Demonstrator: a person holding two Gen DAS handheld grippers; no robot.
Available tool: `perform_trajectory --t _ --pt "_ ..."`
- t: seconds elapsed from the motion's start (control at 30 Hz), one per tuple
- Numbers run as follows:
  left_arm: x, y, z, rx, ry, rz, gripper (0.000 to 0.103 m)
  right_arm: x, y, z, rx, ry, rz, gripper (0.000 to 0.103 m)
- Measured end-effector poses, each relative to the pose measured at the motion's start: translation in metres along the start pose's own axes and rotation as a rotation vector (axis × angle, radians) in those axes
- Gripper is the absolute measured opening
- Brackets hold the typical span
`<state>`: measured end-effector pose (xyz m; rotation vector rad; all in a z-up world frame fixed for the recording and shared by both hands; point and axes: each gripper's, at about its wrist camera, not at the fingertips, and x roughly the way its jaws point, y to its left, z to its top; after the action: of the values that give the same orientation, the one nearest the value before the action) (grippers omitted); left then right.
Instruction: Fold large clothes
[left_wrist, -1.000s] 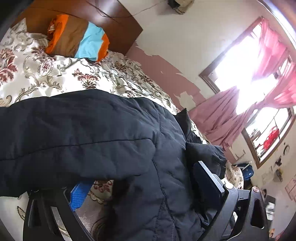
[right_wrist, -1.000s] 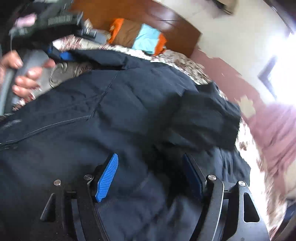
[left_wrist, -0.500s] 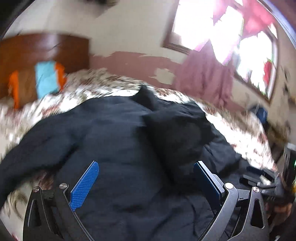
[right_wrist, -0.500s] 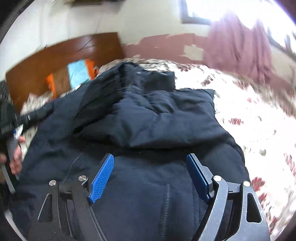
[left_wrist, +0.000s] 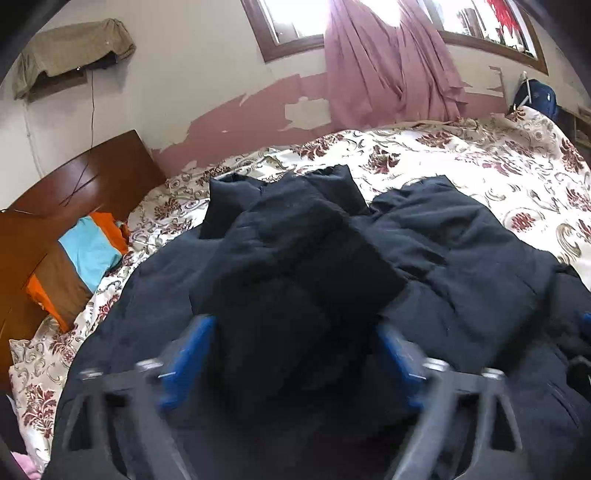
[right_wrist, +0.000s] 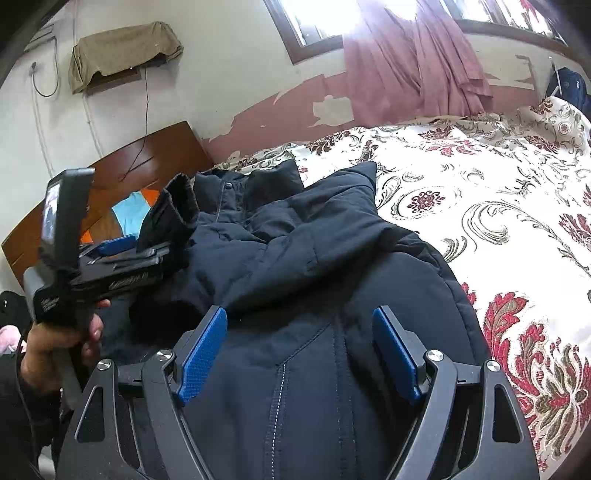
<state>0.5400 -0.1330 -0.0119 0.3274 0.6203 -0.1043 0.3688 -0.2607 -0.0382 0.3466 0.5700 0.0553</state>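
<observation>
A large dark navy padded jacket (left_wrist: 303, 280) lies on the floral bedspread, collar towards the wall, sleeves folded over its body; it also shows in the right wrist view (right_wrist: 295, 266). My left gripper (left_wrist: 295, 354) is open, blurred, hovering over a folded sleeve with nothing between its blue pads. In the right wrist view the left gripper (right_wrist: 122, 254) sits at the jacket's left side beside a raised sleeve cuff (right_wrist: 173, 210). My right gripper (right_wrist: 299, 347) is open above the jacket's zipper seam, holding nothing.
The floral bedspread (right_wrist: 480, 192) extends right of the jacket. A wooden headboard (left_wrist: 74, 192) and a striped orange, brown and blue pillow (left_wrist: 74, 266) are at the left. Pink curtains (left_wrist: 388, 62) hang under the window. A blue bag (left_wrist: 535, 99) sits at the far right.
Both grippers have swung round to face the wall and window. The left gripper has let go of the jacket fabric and now hovers open. The sleeves now lie folded over the jacket.
</observation>
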Motion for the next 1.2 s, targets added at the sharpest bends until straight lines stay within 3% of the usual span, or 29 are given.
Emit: perform_trajectory --t 0.1,0.17,0.27,0.5,0.67,0.77,0.83,0.87,1.0,1.1,1.2 --pt "-0.005 0.020 0.000 -0.107 -0.040 -0.007 0.028 0.000 0.002 0.000 -0.007 -0.009 -0.007 0.077" --pt "-0.015 0.043 -0.005 -0.201 -0.098 -0.048 0.026 -0.004 0.006 0.000 -0.018 -0.016 -0.008 0.077" --pt "-0.028 0.077 -0.017 -0.297 -0.155 -0.039 0.024 -0.001 0.021 0.006 -0.079 0.014 0.016 0.077" --pt "-0.009 0.139 -0.055 -0.457 -0.020 -0.062 0.025 0.051 0.068 0.055 -0.199 0.116 0.060 0.077" --pt "0.005 0.157 -0.085 -0.550 0.052 -0.134 0.028 0.115 0.108 0.077 -0.270 0.183 0.084 0.072" --pt "0.003 0.168 -0.100 -0.590 0.055 -0.179 0.035 0.153 0.126 0.073 -0.321 0.241 0.064 0.066" --pt "-0.001 0.177 -0.110 -0.606 0.035 -0.220 0.036 0.177 0.134 0.065 -0.344 0.276 0.034 0.066" --pt "-0.004 0.183 -0.116 -0.617 0.028 -0.246 0.041 0.182 0.137 0.062 -0.349 0.287 0.023 0.066" --pt "-0.026 0.209 -0.140 -0.697 -0.037 -0.247 0.084 0.206 0.144 0.052 -0.363 0.307 -0.027 0.067" --pt "-0.047 0.232 -0.160 -0.786 -0.105 -0.248 0.087 0.210 0.144 0.047 -0.353 0.310 -0.038 0.074" --pt "-0.068 0.258 -0.185 -0.893 -0.136 -0.196 0.090 0.204 0.141 0.049 -0.327 0.301 -0.032 0.077"
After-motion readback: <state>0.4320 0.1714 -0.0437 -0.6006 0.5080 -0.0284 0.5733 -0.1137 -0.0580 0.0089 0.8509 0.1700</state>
